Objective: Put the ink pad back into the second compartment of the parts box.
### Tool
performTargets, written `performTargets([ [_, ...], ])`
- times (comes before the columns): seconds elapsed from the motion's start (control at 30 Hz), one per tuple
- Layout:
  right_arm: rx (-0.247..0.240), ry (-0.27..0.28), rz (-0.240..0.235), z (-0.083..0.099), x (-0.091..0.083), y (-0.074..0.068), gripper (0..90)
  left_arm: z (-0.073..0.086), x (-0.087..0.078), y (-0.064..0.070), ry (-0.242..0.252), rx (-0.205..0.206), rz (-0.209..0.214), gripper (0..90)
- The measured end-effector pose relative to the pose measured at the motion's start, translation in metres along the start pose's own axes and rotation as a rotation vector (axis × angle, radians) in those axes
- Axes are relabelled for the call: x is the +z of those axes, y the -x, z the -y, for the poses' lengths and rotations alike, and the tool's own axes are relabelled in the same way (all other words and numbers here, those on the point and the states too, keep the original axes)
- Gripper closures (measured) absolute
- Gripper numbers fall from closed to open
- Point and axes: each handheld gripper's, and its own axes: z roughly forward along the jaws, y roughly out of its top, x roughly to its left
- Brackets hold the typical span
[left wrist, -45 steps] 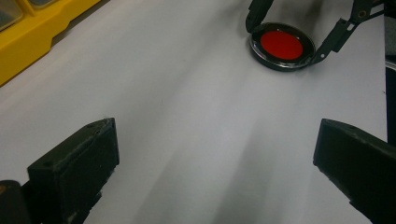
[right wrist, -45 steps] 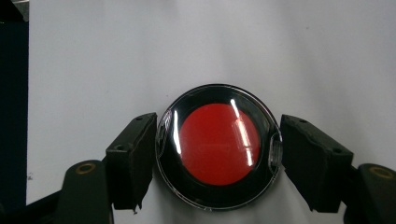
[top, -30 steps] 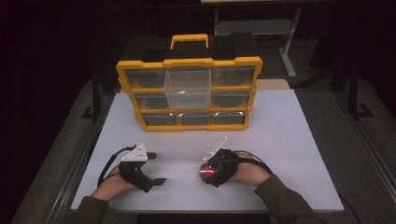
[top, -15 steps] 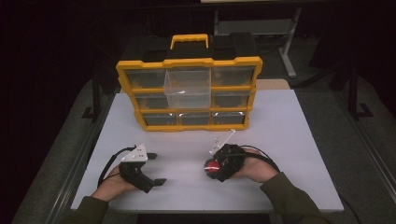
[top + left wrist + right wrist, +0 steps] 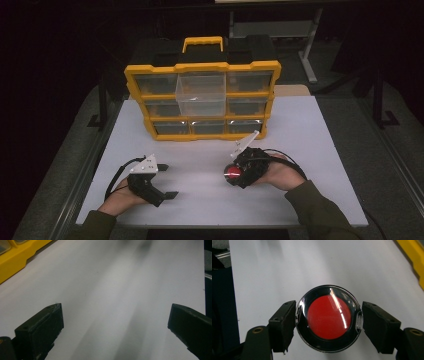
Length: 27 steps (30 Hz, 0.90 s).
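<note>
Room: dark all around the table (image 5: 320, 150), whose white top is evenly lit from above.
Shadows: soft, short.
Glare: bright streaks on the round case (image 5: 329, 318).
Blur: smeared grey streaks toward the table's far edge in the left gripper view.

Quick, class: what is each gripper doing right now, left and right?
Left gripper: open, empty, over the table.
Right gripper: shut on a round red disc.
</note>
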Motion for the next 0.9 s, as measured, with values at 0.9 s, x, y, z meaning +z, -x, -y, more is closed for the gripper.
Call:
performTargets([
  [0.9,0.025,0.003,0.012,-0.021,-0.041,0.018,28.8,-0.001,0.001,0.001,-0.008,-0.011,0.007,0.0],
])
